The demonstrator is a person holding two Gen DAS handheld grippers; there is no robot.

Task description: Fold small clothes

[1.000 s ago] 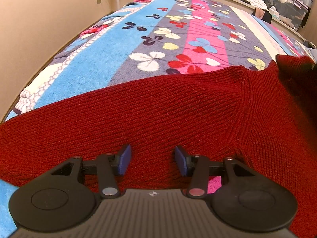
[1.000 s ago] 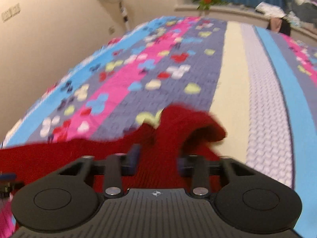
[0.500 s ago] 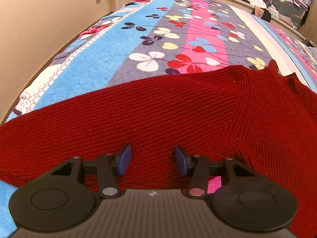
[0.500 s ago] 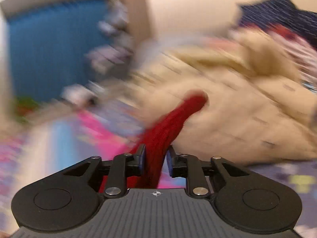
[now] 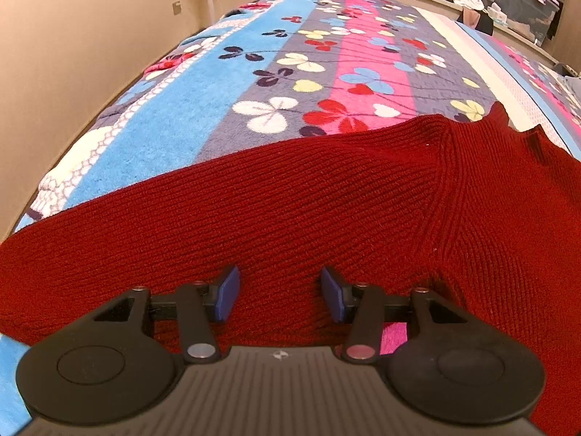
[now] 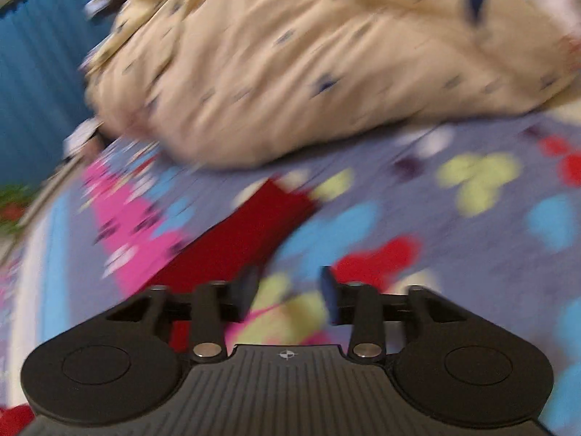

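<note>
The left wrist view was sharp and showed the dark red ribbed knit sweater (image 5: 290, 218) spread flat over the fleece bedspread with coloured stripes and clover flowers (image 5: 290, 83), a cream wall beyond the far left of the tongs. The right wrist view was smeared by motion and showed what the other did not: a crumpled beige quilt with small dark motifs (image 6: 308, 65) heaped ahead of the tongs, a blue curtain (image 6: 32, 72) to their upper left, and only a narrow red sleeve (image 6: 247, 232) of the sweater running from the left finger away toward the quilt.

The left gripper (image 5: 279, 292) pointed steeply down over the sweater, jaws spread about half way, blue pads (image 5: 227, 292) apart with knit lying beneath and between them (whether the pads rested on the cloth could not be told). The right gripper (image 6: 288, 292) also angled downward, its jaws having just been opening; nothing sat between them but bedspread, the sleeve lying just beside and behind the left finger.

The sweater lay directly ahead of the left tongs, filling the view from side to side, its ribbing meeting along a diagonal seam to the right, a small pointed edge at its far right.
</note>
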